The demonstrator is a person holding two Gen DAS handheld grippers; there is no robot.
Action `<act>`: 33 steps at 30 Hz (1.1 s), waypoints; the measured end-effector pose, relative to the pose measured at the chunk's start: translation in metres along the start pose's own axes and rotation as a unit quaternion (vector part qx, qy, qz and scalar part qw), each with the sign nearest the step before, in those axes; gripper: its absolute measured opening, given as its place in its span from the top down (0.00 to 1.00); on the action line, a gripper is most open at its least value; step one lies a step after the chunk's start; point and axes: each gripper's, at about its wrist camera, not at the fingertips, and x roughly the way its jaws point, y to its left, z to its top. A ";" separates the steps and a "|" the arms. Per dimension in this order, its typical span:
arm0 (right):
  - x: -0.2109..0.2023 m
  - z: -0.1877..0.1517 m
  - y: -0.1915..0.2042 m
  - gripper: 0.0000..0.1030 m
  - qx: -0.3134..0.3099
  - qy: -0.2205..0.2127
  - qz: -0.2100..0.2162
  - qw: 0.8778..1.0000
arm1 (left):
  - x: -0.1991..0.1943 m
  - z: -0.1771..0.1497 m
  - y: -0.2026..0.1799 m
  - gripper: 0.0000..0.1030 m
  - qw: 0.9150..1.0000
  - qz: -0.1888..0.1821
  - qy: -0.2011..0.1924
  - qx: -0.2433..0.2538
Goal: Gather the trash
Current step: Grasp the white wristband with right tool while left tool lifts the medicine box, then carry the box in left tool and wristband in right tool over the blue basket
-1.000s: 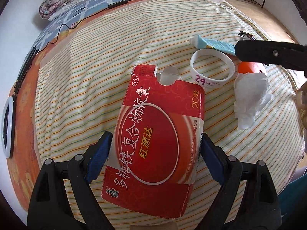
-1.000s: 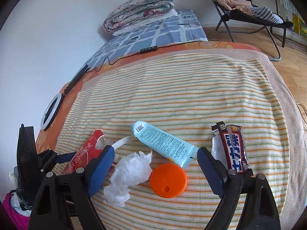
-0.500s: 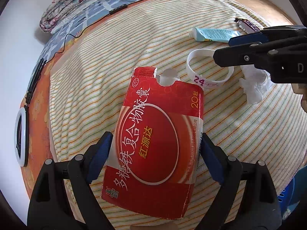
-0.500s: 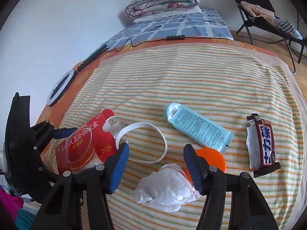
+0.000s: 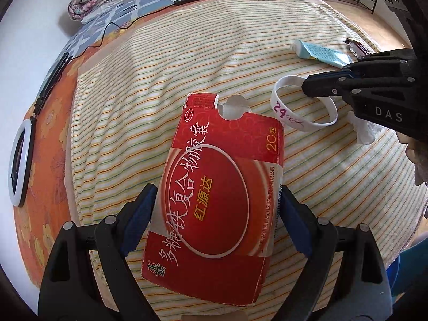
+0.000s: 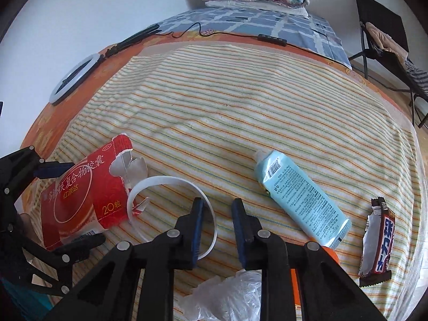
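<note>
Since the earlier frames, the right gripper [image 6: 215, 226] has travelled leftward from the orange lid [image 6: 330, 254] and crumpled tissue [image 6: 230, 294] to the white ring band [image 6: 171, 187], its jaws narrowed to a small gap astride the band's near rim but not yet clenched. Placing one finger inside the loop and one outside suits a thin hoop that offers no other purchase. The left gripper [image 5: 216, 214] holds the red medicine box [image 5: 222, 187] clamped across its width, lifted clear of the striped blanket [image 6: 240, 107], presumably pending disposal. Remaining litter lies right of the band: a pale-blue tube [image 6: 299, 198], then a torn candy bar wrapper [image 6: 379, 235] near the blanket's right edge. The box's torn flap touches or overlaps the band's left rim and could snag it. A ring light [image 6: 72, 80] rests far left.
</note>
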 end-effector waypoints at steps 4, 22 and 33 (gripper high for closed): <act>-0.006 -0.003 0.004 0.99 0.006 -0.009 0.012 1.000 | -0.003 -0.003 0.002 0.12 1.000 0.006 0.000 -0.005; -0.067 -0.013 0.018 1.00 0.069 -0.095 0.046 0.992 | -0.001 -0.010 0.010 0.14 0.998 -0.009 0.013 -0.059; -0.100 -0.042 0.029 1.00 0.053 -0.100 0.031 0.993 | -0.055 -0.034 0.014 0.14 0.996 -0.014 -0.022 -0.081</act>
